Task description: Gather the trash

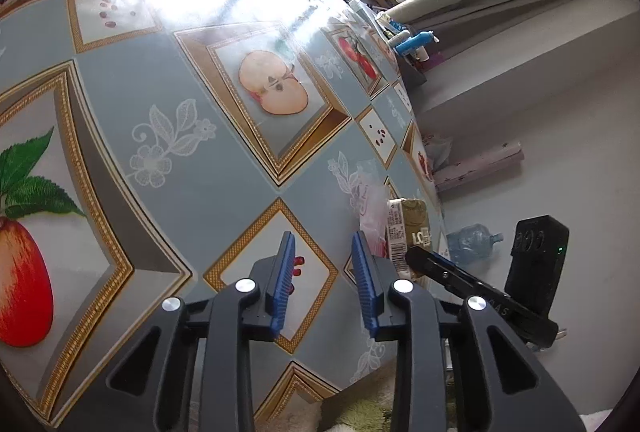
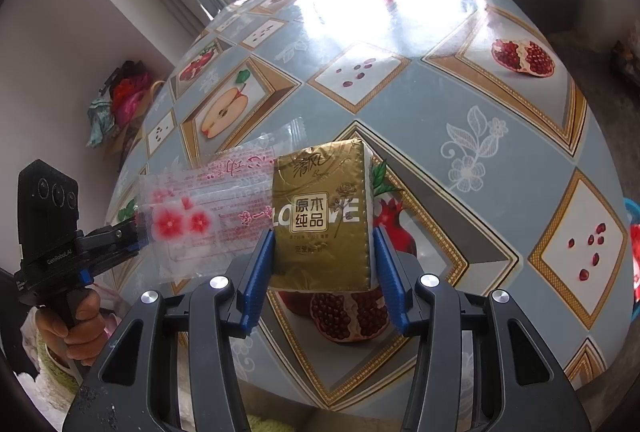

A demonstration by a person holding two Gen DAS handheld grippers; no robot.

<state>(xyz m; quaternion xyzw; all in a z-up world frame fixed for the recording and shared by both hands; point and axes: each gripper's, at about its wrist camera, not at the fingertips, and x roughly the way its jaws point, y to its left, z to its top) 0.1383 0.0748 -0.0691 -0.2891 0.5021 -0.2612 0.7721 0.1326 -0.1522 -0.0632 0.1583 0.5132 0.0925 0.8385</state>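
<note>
While the gold tissue pack [image 2: 322,220] is clamped between the right gripper [image 2: 324,264] fingers above the fruit-patterned tabletop [image 2: 500,136], a clear flowered wrapper [image 2: 200,216] is seen just left of it, its end at the left gripper [image 1: 324,272], whose fingers stand narrowly parted, nothing visibly pinched.

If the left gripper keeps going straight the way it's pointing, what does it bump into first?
Probably just the tablecloth. The left gripper has nothing between its open jaws, and only the printed cloth lies ahead. The clear wrapper and gold tissue pack sit off to its right side.
</note>
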